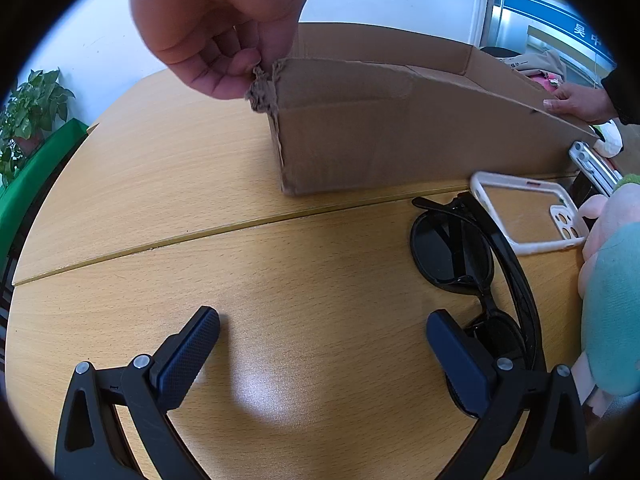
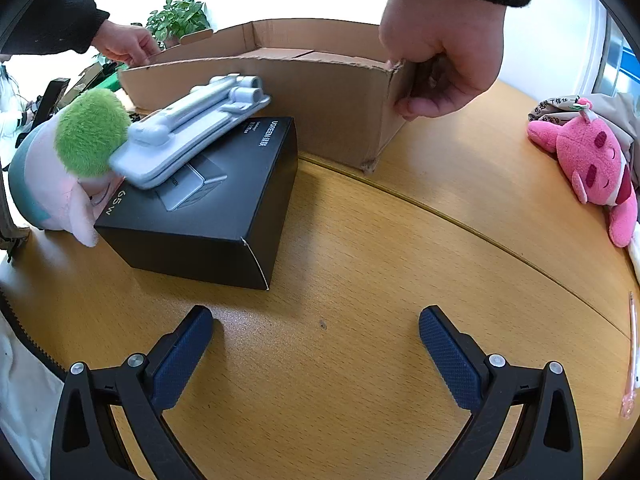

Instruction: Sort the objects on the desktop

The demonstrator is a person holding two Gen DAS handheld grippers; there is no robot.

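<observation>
An open cardboard box point(image 1: 400, 136) stands on the wooden table, held at two corners by a person's hands point(image 1: 216, 32); it also shows in the right wrist view point(image 2: 320, 100). Black sunglasses point(image 1: 464, 256) lie just right of my open, empty left gripper point(image 1: 320, 328), with a white phone case point(image 1: 528, 212) behind them. In the right wrist view a black UGREEN box point(image 2: 224, 208) carries a grey folding stand point(image 2: 192, 132). A green-haired plush point(image 2: 68, 160) leans on it. My right gripper point(image 2: 316, 324) is open and empty over bare table.
A pink plush point(image 2: 592, 164) lies at the table's right edge beside a bag. A thin pink pen point(image 2: 632, 352) lies at far right. A potted plant point(image 2: 180, 16) stands behind the box. The table has a seam point(image 1: 240, 224) across it.
</observation>
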